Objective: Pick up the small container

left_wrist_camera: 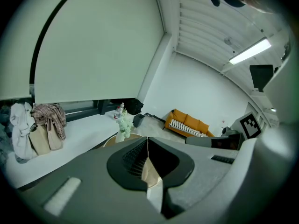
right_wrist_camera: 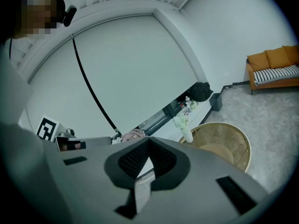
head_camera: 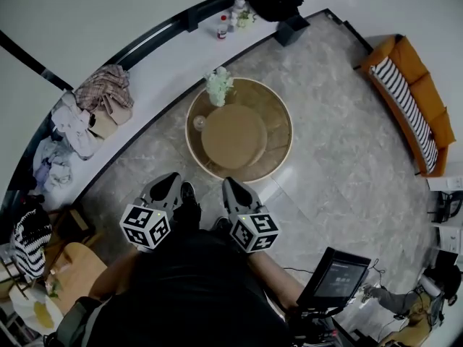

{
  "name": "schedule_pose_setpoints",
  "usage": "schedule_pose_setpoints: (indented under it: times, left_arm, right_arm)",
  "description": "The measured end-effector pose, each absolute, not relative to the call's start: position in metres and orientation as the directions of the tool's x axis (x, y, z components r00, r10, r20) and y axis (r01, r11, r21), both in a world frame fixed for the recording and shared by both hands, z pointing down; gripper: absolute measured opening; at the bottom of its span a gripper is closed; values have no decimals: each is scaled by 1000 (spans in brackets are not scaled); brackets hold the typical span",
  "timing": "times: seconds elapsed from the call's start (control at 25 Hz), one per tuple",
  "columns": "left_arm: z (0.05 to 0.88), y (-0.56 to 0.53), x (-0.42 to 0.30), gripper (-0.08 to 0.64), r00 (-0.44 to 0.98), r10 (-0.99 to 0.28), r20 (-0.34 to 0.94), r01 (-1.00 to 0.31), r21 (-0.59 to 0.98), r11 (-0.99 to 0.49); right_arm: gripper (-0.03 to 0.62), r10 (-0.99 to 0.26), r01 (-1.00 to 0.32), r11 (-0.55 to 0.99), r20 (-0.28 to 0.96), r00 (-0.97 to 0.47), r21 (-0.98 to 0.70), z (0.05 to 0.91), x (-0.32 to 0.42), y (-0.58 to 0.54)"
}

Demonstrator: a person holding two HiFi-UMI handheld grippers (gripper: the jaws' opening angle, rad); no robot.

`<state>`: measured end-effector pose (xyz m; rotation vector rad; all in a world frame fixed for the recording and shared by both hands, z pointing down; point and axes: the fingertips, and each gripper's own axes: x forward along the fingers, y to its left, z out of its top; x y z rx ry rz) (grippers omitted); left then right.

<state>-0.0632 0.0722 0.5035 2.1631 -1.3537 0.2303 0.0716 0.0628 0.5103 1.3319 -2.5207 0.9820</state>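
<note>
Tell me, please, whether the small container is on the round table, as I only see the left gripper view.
Observer: Yes, the head view shows the small container on the round table, beside the wooden disc.
Operator: Is the right gripper free?
Observer: Yes, the right gripper has its fingers shut on nothing.
Operator: Are we at the table?
Observer: No, the left gripper and the right gripper are over the floor, short of its rim.

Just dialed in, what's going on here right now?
A person stands a little short of the round table with a gripper in each hand. The left gripper and the right gripper are both shut and empty, and they point toward the table. On the table stand a vase of white flowers and, beside it, what looks like the small container, which has not been touched.
</note>
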Motion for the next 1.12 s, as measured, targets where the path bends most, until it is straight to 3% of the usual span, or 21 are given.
schedule_pose_setpoints:
  times: [0.48,1.12]
  left_arm:
    - [521,4,-110,4,542,-717,439,-831,411,-376]
    - [554,-53,-85,5,475,-712,517,-878,330,-347]
  right_arm:
    - [6,-724,-825,320,441,-530,-466,518,27,10]
    - [6,-686,-807,318,466,-558,-498,548,64,-43]
